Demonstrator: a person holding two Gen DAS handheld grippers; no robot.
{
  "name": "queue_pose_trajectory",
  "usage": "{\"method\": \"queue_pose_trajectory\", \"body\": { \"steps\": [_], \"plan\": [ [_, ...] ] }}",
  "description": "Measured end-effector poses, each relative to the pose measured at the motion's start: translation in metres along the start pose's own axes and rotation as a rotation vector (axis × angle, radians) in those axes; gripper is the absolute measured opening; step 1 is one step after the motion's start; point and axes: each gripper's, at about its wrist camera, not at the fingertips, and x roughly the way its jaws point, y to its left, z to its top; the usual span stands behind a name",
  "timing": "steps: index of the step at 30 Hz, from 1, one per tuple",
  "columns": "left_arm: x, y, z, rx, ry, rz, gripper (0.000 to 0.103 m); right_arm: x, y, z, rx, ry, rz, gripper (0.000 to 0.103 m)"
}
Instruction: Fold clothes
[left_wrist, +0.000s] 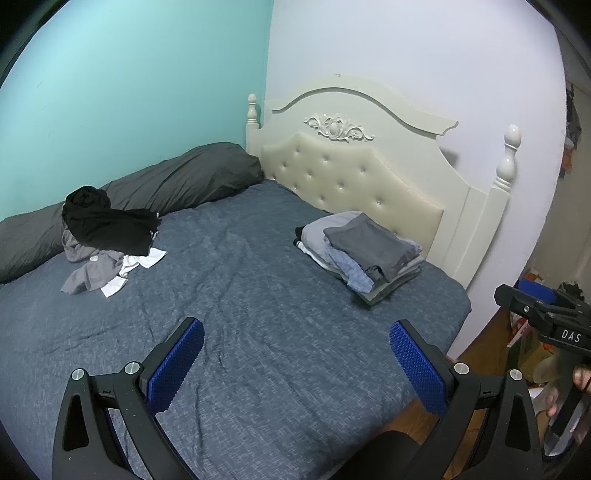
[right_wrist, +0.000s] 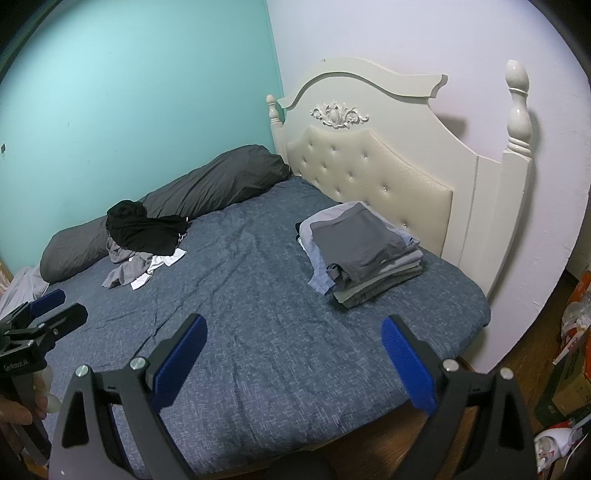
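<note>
A heap of unfolded clothes (left_wrist: 107, 240), black on top with grey and white pieces below, lies on the far left of the blue bed cover (left_wrist: 258, 295); it also shows in the right wrist view (right_wrist: 144, 240). A stack of folded clothes (left_wrist: 365, 254), grey on top, sits by the headboard, and it shows in the right wrist view too (right_wrist: 365, 254). My left gripper (left_wrist: 295, 365) is open and empty above the bed's near part. My right gripper (right_wrist: 295, 365) is open and empty, held above the bed's near edge.
A dark grey long pillow (left_wrist: 159, 192) lies along the teal wall. A cream tufted headboard (left_wrist: 354, 173) with posts stands at the back. Wooden floor (right_wrist: 532, 354) with boxes and clutter (right_wrist: 569, 376) lies to the right of the bed.
</note>
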Motion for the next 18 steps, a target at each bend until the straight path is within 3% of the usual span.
{"method": "queue_pose_trajectory", "body": {
  "steps": [18],
  "plan": [
    [0.0027, -0.0032, -0.0002, 0.014, 0.002, 0.002, 0.103, 0.0009, -0.0009, 0.001, -0.001, -0.001, -0.001, 0.096]
  ]
}}
